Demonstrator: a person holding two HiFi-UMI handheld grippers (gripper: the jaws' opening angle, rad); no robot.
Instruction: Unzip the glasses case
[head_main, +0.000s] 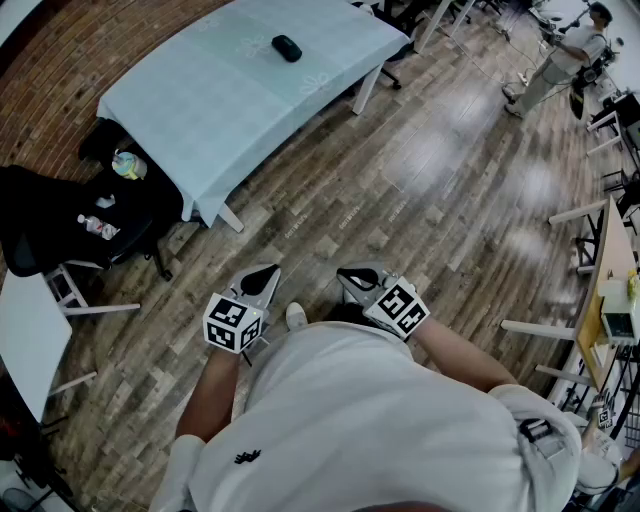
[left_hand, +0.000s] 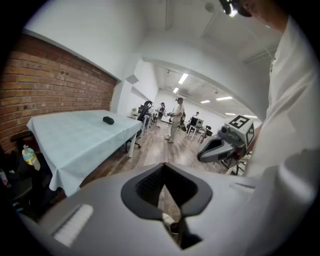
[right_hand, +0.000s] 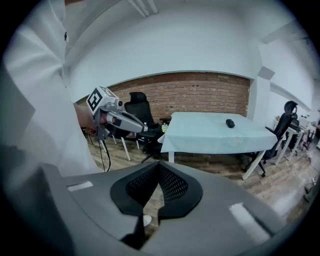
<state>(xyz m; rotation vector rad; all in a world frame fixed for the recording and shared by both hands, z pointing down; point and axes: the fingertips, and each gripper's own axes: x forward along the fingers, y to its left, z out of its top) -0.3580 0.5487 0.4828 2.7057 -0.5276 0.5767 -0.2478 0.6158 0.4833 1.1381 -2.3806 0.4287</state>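
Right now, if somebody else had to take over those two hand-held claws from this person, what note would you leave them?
Left gripper: jaw tips together, nothing between them, held low in front of the body.
Right gripper: the same, shut and empty.
Glasses case: lying on the pale-clothed table, well away from both grippers.
Done: nothing yet; the case is untouched, and its zip is too small to make out from here.
Left: walk to the table, probably steady the case with one gripper, and pull the zip open with the other.
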